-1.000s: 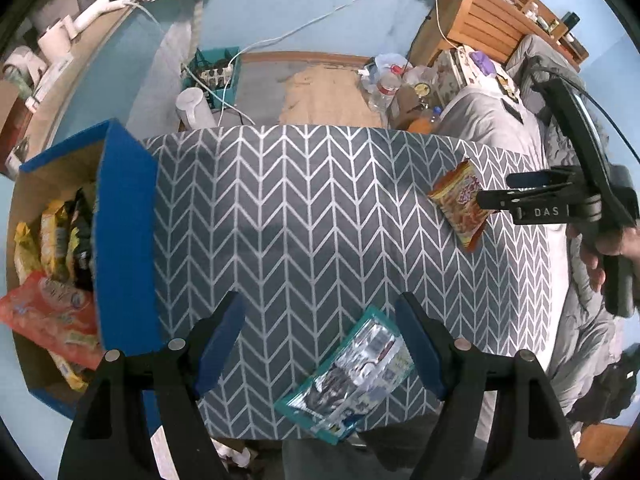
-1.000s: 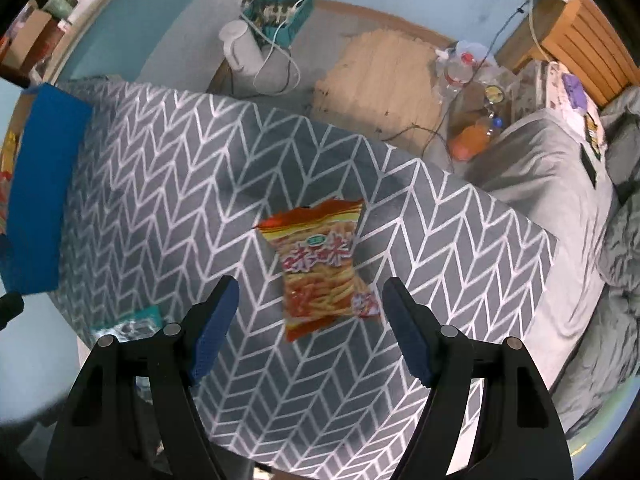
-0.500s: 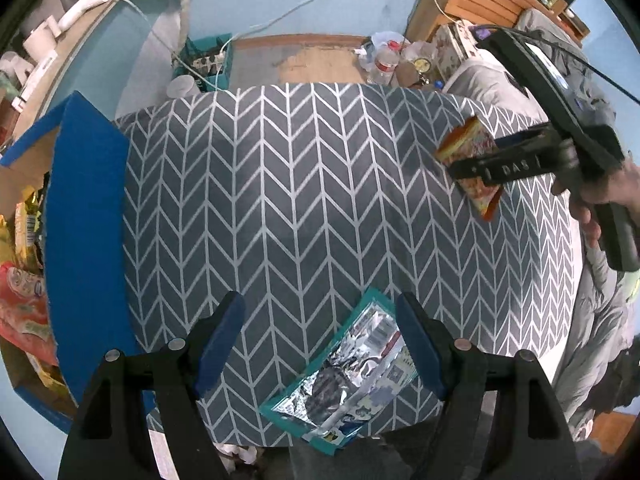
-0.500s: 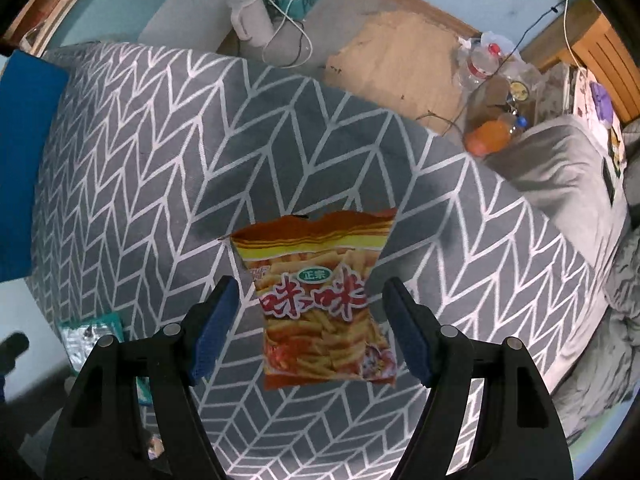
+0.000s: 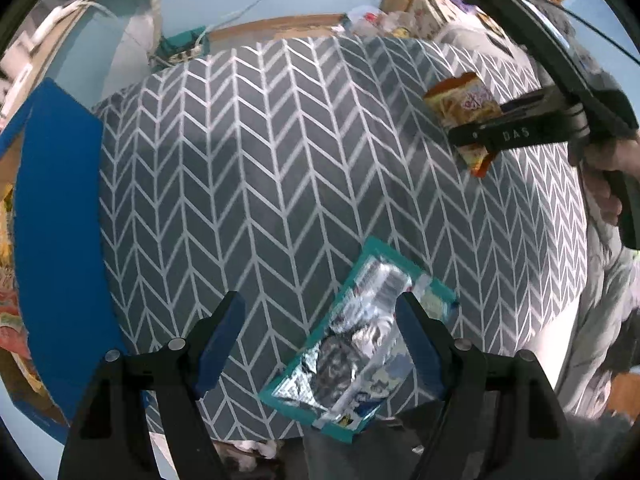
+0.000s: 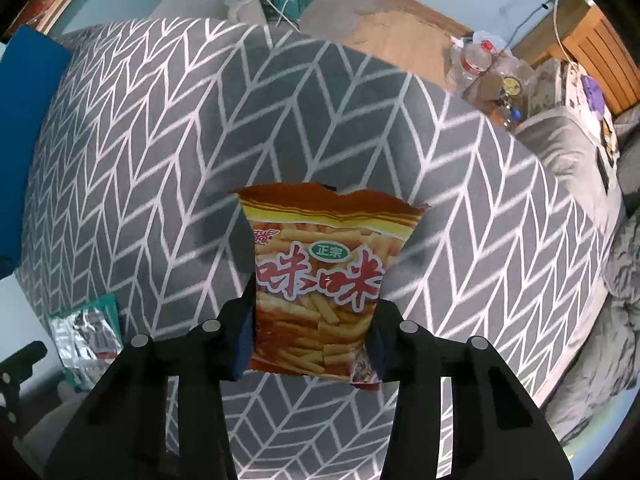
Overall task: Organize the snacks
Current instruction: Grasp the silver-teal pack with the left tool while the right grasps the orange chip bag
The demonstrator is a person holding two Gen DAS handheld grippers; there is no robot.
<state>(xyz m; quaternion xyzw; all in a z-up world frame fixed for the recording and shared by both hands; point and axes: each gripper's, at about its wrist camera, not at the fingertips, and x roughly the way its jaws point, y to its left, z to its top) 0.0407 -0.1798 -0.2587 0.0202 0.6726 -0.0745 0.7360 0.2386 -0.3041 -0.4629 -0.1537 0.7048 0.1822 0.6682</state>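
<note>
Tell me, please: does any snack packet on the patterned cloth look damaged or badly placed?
Yes. The orange snack bag has a ragged, torn-looking top edge. The teal packet lies askew at the near edge of the cloth, one corner overhanging it.

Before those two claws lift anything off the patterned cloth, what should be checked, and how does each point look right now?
1. Right claw around the orange snack bag: ok; its jaws have just been closing and now sit against both sides of the bag.
2. Firm enough grip for lifting: cannot tell.
3. Left claw lined up over the teal and silver packet: not ok; the claw is open and the packet lies off-centre, under the finger on the picture's right.
4. Blue box reachable: ok; it stands at the cloth's edge, flap open.
5. Room left in the box: cannot tell; only a few snacks show at its edge.
</note>
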